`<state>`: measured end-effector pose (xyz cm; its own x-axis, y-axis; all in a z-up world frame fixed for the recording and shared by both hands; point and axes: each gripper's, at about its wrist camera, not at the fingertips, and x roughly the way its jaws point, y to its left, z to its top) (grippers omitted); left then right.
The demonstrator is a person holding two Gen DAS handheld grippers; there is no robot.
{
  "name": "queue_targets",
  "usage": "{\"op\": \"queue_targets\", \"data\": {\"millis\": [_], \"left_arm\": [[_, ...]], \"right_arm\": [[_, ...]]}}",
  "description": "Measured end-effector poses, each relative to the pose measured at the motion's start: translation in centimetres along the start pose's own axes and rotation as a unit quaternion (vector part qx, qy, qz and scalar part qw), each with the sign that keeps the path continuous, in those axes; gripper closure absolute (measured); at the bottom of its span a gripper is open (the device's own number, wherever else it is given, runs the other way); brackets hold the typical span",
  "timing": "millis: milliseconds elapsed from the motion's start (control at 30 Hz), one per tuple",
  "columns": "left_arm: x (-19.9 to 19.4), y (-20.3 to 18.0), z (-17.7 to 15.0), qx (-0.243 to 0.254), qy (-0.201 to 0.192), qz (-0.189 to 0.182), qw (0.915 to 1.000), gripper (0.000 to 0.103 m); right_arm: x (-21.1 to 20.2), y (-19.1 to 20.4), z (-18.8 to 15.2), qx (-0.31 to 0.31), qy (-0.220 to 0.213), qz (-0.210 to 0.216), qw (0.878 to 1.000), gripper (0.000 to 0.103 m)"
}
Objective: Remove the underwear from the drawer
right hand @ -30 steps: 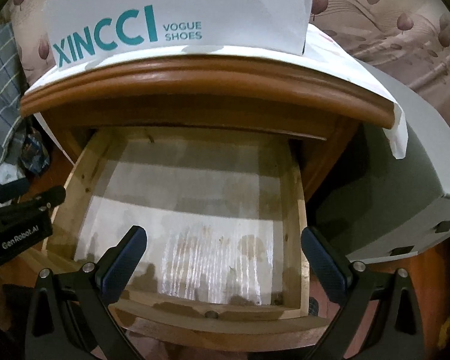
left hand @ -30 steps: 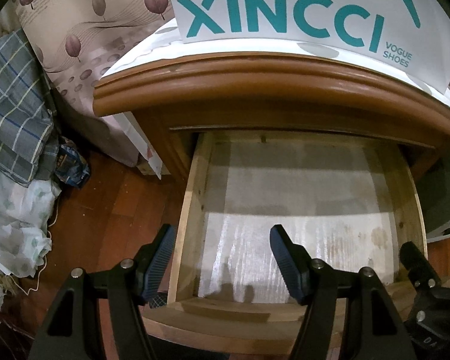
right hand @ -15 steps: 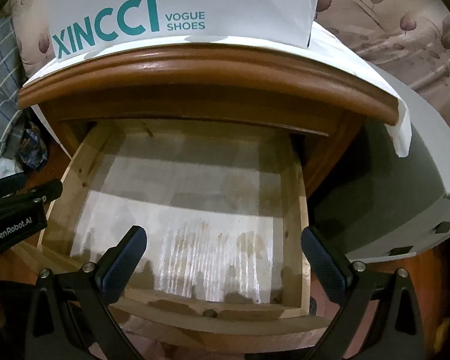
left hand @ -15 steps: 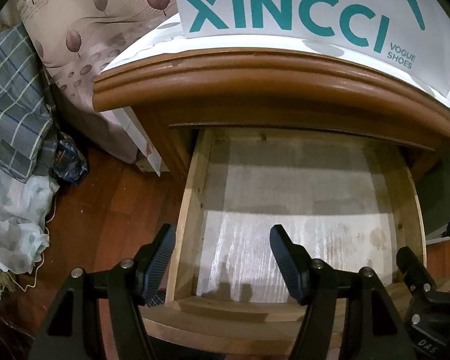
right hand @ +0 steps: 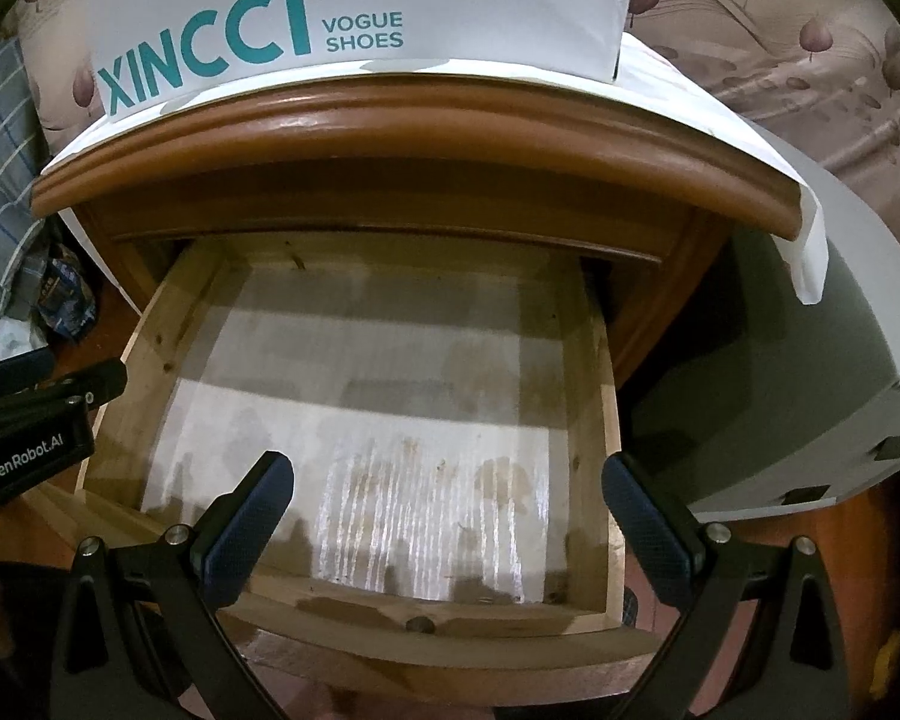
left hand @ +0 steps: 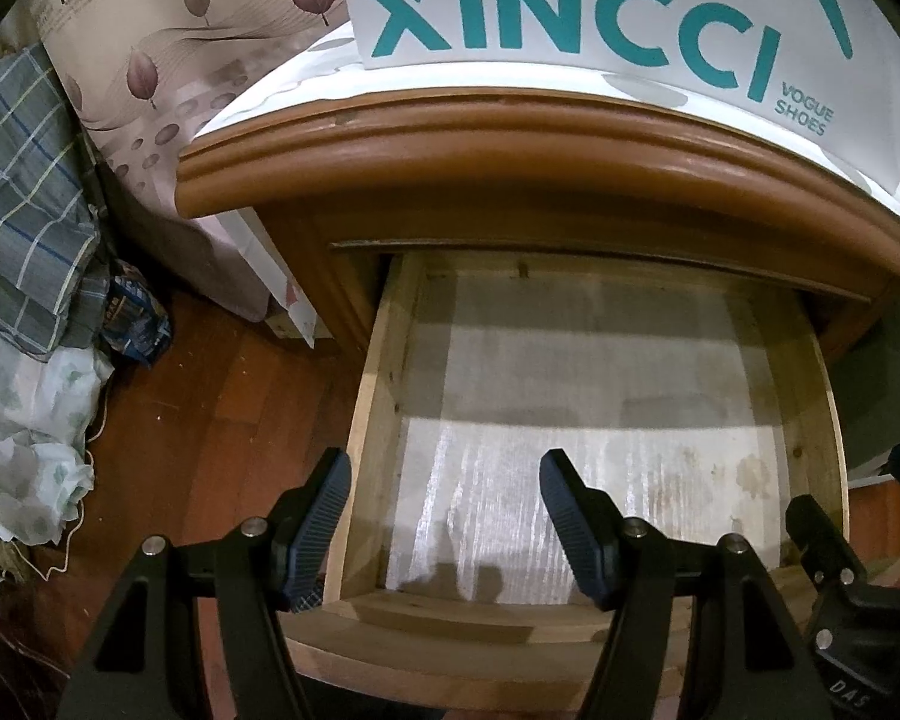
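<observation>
Reddish wooden floor (left hand: 168,420) runs along the left, with a heap of checked cloth (left hand: 24,210) and pale fabric (left hand: 24,438) piled at its edge beside a leaf-patterned bed cover (left hand: 168,42). Right of these stands a brown nightstand (left hand: 510,150) carrying a white XINCCI shoe box (left hand: 600,6). Its drawer (left hand: 384,360) is pulled out, showing only a stained whitish liner (right hand: 378,432); no underwear can be seen in either view. Left tongs (left hand: 444,510) hang wide apart over the drawer's front left corner, one finger outside the side wall, one above the liner, holding nothing. Right tongs (right hand: 447,510) are spread wider over the drawer's front, also gripping nothing. A grey box (right hand: 798,396) sits on the floor just right of the nightstand.
</observation>
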<state>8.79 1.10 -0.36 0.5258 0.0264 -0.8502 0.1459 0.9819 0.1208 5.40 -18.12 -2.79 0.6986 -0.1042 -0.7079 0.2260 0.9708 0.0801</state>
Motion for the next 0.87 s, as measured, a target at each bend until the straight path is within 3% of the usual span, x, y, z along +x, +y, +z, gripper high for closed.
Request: {"op": "queue_targets", "data": {"millis": [867], "left_arm": [[-0.42, -0.61, 0.05, 0.009, -0.006, -0.010, 0.9999, 0.036]], "right_arm": [[-0.30, 0.22, 0.11, -0.006, -0.004, 0.002, 1.000, 0.002]]}}
